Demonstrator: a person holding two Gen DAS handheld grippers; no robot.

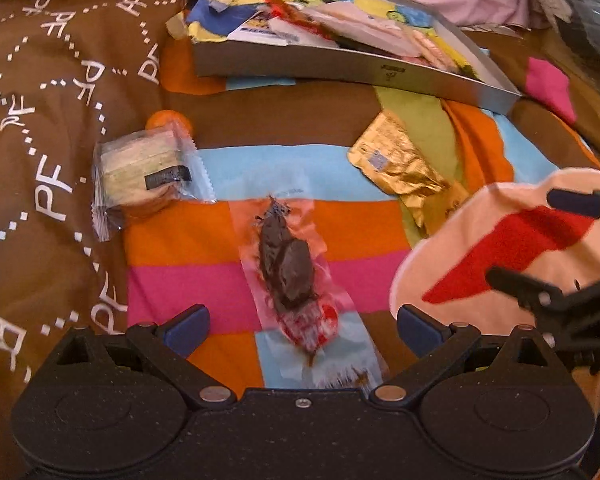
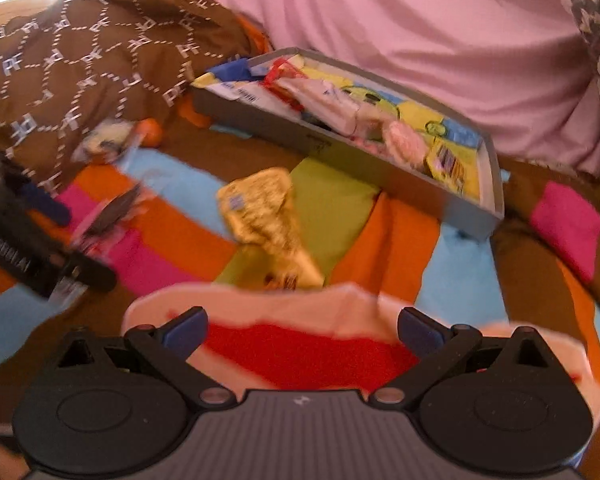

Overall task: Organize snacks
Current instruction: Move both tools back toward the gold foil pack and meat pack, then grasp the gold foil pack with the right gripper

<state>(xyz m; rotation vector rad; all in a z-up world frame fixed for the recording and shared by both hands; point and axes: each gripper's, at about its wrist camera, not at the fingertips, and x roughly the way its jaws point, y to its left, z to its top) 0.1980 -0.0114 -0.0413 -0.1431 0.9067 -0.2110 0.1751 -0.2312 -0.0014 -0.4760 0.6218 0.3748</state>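
Left tool (image 1: 302, 322) beside "PF"-lettered cloth (image 1: 52, 80)

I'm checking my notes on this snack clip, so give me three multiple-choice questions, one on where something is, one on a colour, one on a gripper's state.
1. Where does the gold wrapper lie?
A in the grey box
B on the striped blanket
C in a gripper

2. What colour is the shape on the pale packet?
A red
B green
C black

3. How stands the left gripper?
A shut on a snack
B open
C out of view

B: it lies on the striped blanket, short of the grey box.
A: a red patch shows.
B: its jaws are spread around the dark snack.
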